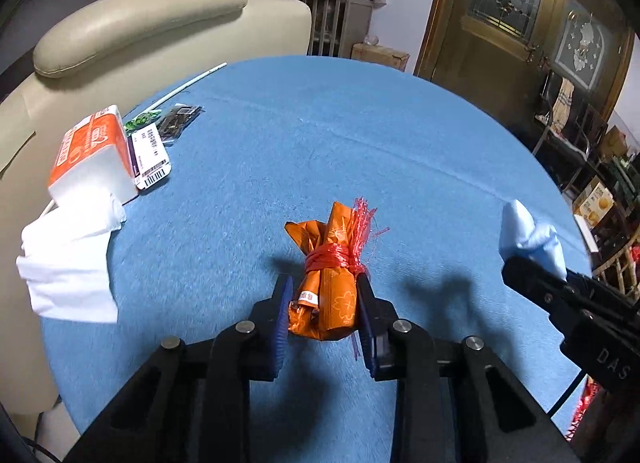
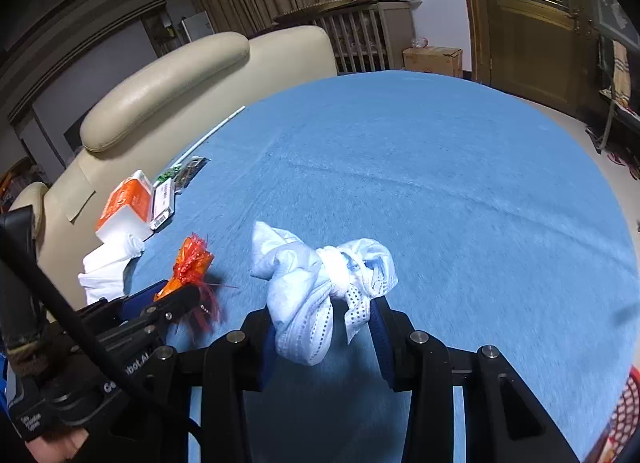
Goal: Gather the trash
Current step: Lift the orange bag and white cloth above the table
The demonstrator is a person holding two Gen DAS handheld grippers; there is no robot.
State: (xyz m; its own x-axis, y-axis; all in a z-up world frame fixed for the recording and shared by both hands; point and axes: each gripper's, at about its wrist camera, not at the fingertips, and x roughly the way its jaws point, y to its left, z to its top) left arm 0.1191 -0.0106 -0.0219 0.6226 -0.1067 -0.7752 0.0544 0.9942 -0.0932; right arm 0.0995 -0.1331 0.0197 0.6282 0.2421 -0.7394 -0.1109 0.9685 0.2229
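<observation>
- At the near middle of the left wrist view, the left claw (image 1: 323, 303) pinches an orange bundle (image 1: 330, 283) tied with red string, its blue pads (image 1: 282, 311) pressed against both sides. The bundle seems lifted just over the blue table (image 1: 360, 135), its shadow below.
- At the right edge of that view, the right claw (image 1: 532, 259) carries a pale blue knotted bundle (image 1: 528, 233).
- To the left lie an orange tissue pack (image 1: 94, 151) with white tissue (image 1: 68, 259) spilling out, a barcoded packet (image 1: 151, 159), small dark and green wrappers (image 1: 176, 121) and a white stick (image 1: 192, 81), all near the cream chair (image 1: 140, 27).
- In the right wrist view, the right claw (image 2: 324, 319) pinches the pale blue knotted bundle (image 2: 320, 287), probably masks, below its knot; loose ends hang free.
- At the left of that view, the left claw (image 2: 176, 295) holds the orange bundle (image 2: 192, 263) clear of the cloth.
- No bin shows in either view. To do this step well, I would keep both grips firm, carry the bundles level, watch the dangling strings and tails, and release only above the container.
</observation>
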